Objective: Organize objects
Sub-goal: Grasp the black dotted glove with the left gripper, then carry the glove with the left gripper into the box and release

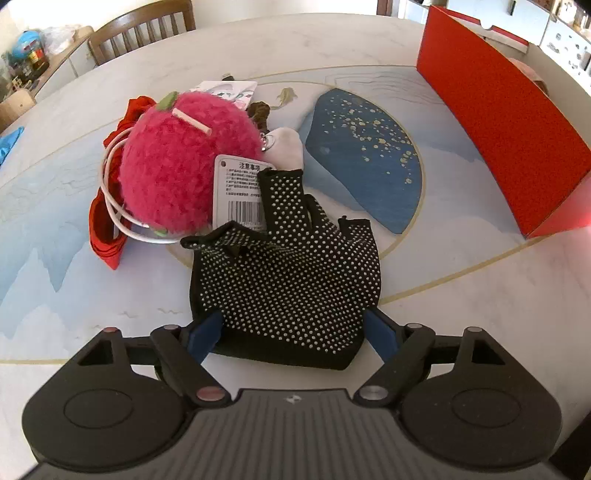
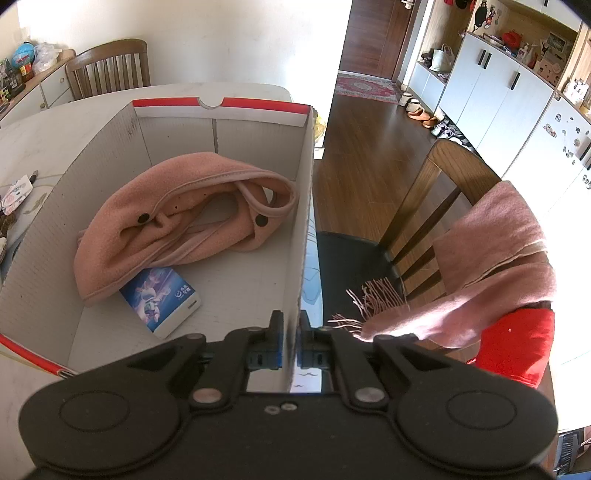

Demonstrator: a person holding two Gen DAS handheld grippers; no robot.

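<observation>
A black glove with white dots [image 1: 288,273] lies flat on the table in the left wrist view. My left gripper [image 1: 293,332] points down at it, open, one blue finger on each side of the cuff. Behind the glove sit a pink plush ball [image 1: 181,162] with a barcode tag [image 1: 240,192], a white cable [image 1: 110,192] and a red cloth [image 1: 105,236]. My right gripper [image 2: 291,339] is shut on the right wall [image 2: 304,221] of the red-and-white cardboard box [image 1: 498,122]. Inside the box lie a pink fleece garment [image 2: 177,210] and a small blue printed pack [image 2: 162,299].
The patterned table [image 1: 480,314] carries a printed card [image 1: 225,88] and a small brown item [image 1: 260,110] behind the plush. A wooden chair [image 2: 443,192] with a pink fringed scarf [image 2: 498,258] stands right of the box. Another chair [image 1: 144,33] is at the far side.
</observation>
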